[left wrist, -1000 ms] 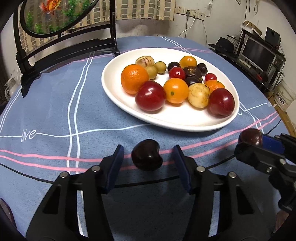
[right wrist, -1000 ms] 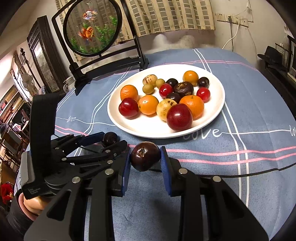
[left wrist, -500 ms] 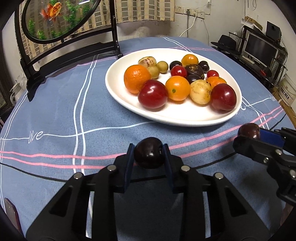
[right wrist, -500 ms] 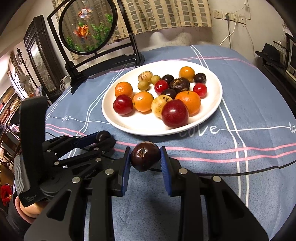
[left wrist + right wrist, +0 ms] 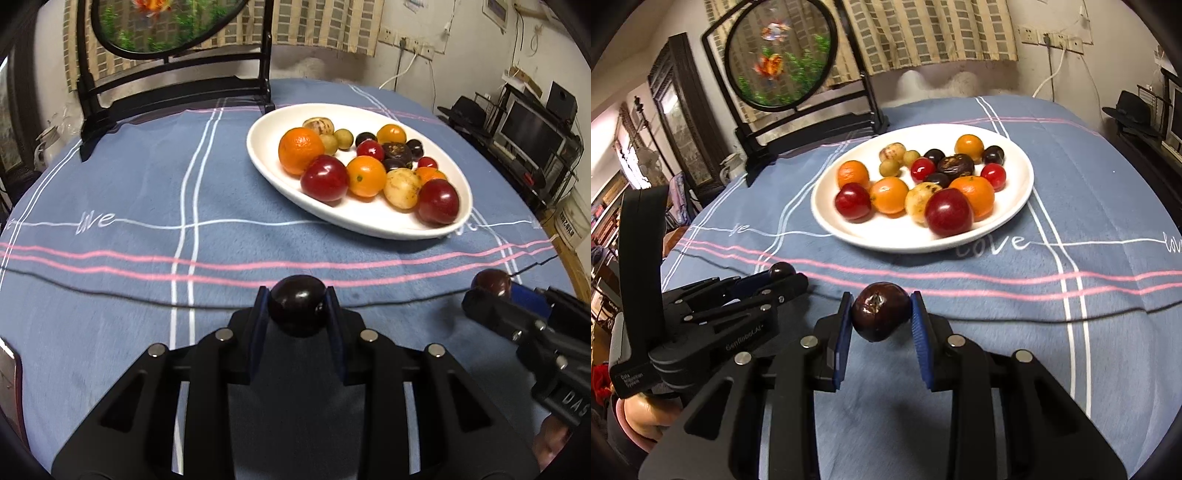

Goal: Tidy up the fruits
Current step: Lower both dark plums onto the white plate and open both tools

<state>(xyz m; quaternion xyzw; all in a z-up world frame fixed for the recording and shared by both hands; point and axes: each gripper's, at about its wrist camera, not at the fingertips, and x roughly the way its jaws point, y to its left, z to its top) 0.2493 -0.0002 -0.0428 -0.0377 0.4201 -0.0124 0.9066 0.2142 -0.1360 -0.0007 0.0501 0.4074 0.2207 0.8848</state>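
Two dark plums in hand, one per side. Left plum (image 5: 297, 310) clamped between the blue pads of the left tongs (image 5: 297, 312), held above the blue cloth of the bench (image 5: 129, 177), short of the pink stripes. Right plum (image 5: 881, 311), stem scar facing the camera, pinched likewise in the right tongs (image 5: 881, 314); narrow grip on both sides, pads pressed against the skin of the fruit. Both tongs side by side, near the front edge of the bench, well apart from the white plate (image 5: 1023, 192). Plate already loaded: oranges, red plums, a yellowish speckled fruit, small green ones, several dark ones at the back, all bunched toward the middle and far side. Bare strip of plate along the near rim, seemingly room enough for two more. No loose fruit seen on the cloth in either view. Judged status: gathering nearly done, these two plums probably the last pieces; remaining work, carry across the stripes and set down on the free near rim without knocking the big red plum (image 5: 948, 212) beside it. Framed round goldfish screen (image 5: 779, 62) at the far edge, not involved.
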